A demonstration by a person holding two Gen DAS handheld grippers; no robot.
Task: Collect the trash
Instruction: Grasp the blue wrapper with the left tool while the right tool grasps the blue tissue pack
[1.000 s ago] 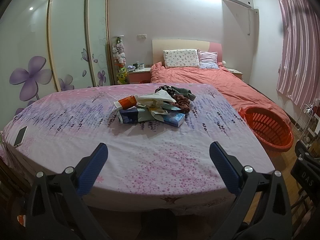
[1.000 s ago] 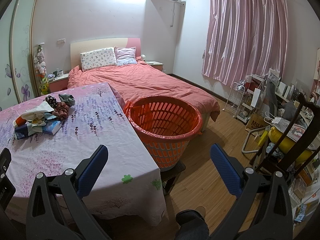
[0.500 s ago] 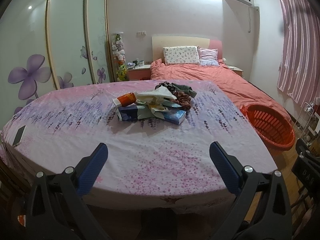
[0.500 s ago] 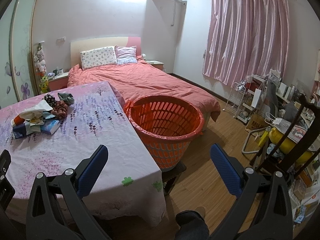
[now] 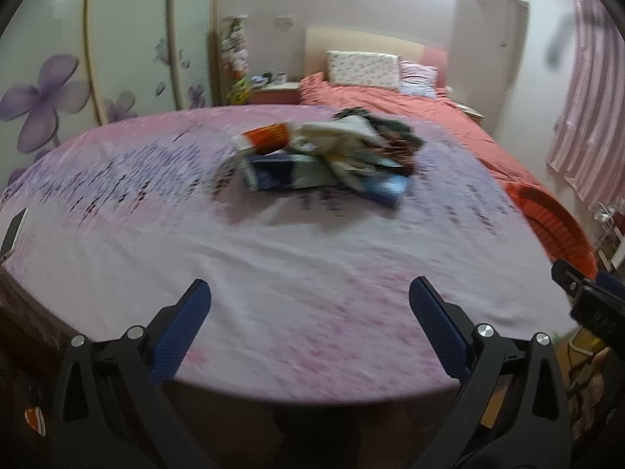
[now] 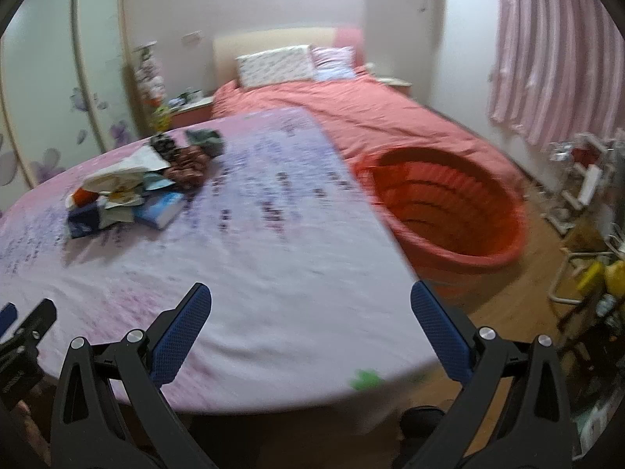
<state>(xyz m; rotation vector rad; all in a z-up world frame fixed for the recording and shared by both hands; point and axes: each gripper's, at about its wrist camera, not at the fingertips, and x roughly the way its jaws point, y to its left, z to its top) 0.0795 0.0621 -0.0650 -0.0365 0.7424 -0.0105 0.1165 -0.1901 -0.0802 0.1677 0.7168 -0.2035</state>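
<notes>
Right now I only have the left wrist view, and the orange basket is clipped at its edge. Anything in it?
Observer: The right wrist view shows the whole orange basket. I see nothing inside, though the frame is blurred.
Operator: Where does it stand?
Observer: Beside the table's right long edge, close to the foot of the red bed.
Operator: Right gripper state?
Observer: The right gripper is open and holds nothing. It hangs over the table's near edge.

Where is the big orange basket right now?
The orange basket stands on the floor at the right side of the table, between it and the red bed. In the left wrist view only its rim peeks past the table's right edge.
</notes>
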